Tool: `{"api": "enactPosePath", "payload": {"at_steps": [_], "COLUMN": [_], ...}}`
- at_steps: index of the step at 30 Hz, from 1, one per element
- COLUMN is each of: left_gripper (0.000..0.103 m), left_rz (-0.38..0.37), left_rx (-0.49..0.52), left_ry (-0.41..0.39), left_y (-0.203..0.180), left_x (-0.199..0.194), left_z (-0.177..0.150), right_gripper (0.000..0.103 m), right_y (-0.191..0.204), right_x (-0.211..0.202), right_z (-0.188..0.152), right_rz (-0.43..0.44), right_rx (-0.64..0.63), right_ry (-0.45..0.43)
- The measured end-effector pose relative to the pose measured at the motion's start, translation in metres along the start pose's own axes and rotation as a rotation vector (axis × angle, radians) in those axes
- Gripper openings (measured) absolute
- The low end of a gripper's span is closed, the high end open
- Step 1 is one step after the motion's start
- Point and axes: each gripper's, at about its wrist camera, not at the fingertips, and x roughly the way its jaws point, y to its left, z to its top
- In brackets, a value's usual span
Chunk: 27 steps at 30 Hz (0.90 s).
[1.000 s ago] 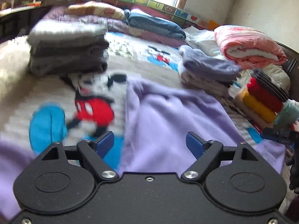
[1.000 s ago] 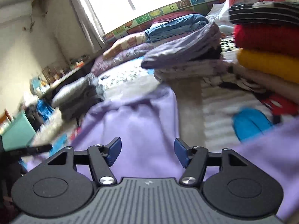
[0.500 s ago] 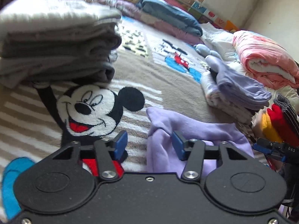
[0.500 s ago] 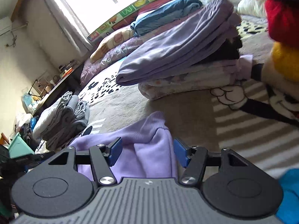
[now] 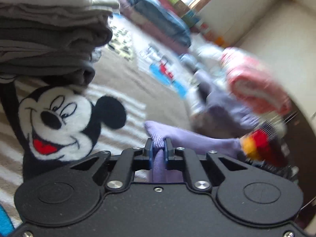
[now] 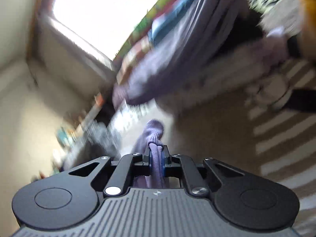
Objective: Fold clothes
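Observation:
A lilac knit garment (image 5: 199, 138) lies on the Mickey Mouse blanket (image 5: 65, 118). My left gripper (image 5: 158, 148) is shut on its ribbed edge, with cloth bunched between the blue pads. The rest of the garment stretches away to the right. In the right wrist view my right gripper (image 6: 157, 156) is shut on another ribbed edge of the same lilac garment (image 6: 153, 132), which pokes up past the fingertips. The view there is tilted and blurred.
A stack of folded grey clothes (image 5: 45, 31) stands at the left. A folded purple pile (image 5: 223, 102), a pink quilt (image 5: 256, 83) and red and yellow folded items (image 5: 256, 140) lie at the right. The purple pile (image 6: 177, 59) looms close ahead of my right gripper.
Both grippers have closed on the lilac garment's ribbed edge. Both views have tilted and blurred as the grippers move with the cloth.

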Motion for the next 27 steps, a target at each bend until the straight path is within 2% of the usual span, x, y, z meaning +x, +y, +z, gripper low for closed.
{"api": "enactPosePath", "payload": {"at_steps": [1, 2, 7, 12, 13, 14, 15, 16, 18, 19, 20, 22, 24, 25, 26, 27], "left_gripper": [0.008, 0.008, 0.008, 0.008, 0.008, 0.011, 0.015, 0.018, 0.035, 0.049, 0.049, 0.049, 0.047, 0.031, 0.005, 0.005], "left_rz": [-0.017, -0.03, -0.078, -0.094, -0.065, -0.005, 0.056, 0.094, 0.048, 0.027, 0.011, 0.016, 0.039, 0.051, 0.062, 0.064], "left_rx": [-0.015, -0.033, -0.053, -0.064, -0.05, -0.025, 0.0, 0.01, -0.064, -0.104, -0.135, -0.137, -0.105, -0.081, -0.056, -0.026], "left_ry": [-0.005, -0.003, 0.014, -0.014, -0.008, 0.021, 0.05, 0.071, 0.044, 0.025, 0.009, 0.013, 0.043, 0.057, 0.071, 0.079], "left_y": [0.005, 0.01, 0.025, 0.034, 0.034, 0.033, 0.032, 0.031, 0.036, 0.038, 0.04, 0.039, 0.034, 0.03, 0.026, 0.022], "left_x": [-0.002, -0.001, 0.009, 0.015, 0.018, 0.024, 0.03, 0.034, 0.027, 0.023, 0.02, 0.023, 0.032, 0.037, 0.041, 0.042], "left_z": [0.001, 0.002, 0.001, 0.002, 0.001, -0.002, -0.004, -0.005, 0.0, 0.003, 0.005, 0.008, 0.008, 0.008, 0.008, 0.008], "right_gripper": [0.011, 0.011, 0.01, 0.01, 0.011, 0.013, 0.01, 0.011, 0.021, 0.032, 0.045, 0.051, 0.051, 0.051, 0.048, 0.037], "right_y": [-0.006, -0.011, -0.024, -0.038, -0.04, -0.041, -0.041, -0.041, -0.033, -0.029, -0.025, -0.02, -0.018, -0.018, -0.019, -0.021], "right_x": [-0.009, -0.012, -0.007, 0.003, 0.006, 0.014, 0.022, 0.025, 0.02, 0.018, 0.016, 0.014, 0.022, 0.027, 0.032, 0.038], "right_z": [0.0, 0.001, 0.01, 0.012, 0.012, 0.011, 0.009, 0.009, 0.013, 0.014, 0.016, 0.021, 0.022, 0.023, 0.021, 0.02], "right_rz": [0.028, 0.031, -0.011, -0.02, -0.029, -0.085, -0.137, -0.157, -0.154, -0.152, -0.15, -0.138, -0.148, -0.149, -0.124, -0.099], "right_rx": [0.03, 0.045, 0.004, -0.004, -0.008, -0.019, -0.027, -0.022, -0.036, -0.043, -0.05, -0.046, -0.055, -0.058, -0.048, -0.038], "right_ry": [-0.035, -0.035, 0.042, 0.09, 0.106, 0.153, 0.194, 0.2, 0.187, 0.181, 0.174, 0.154, 0.166, 0.173, 0.189, 0.204]}}
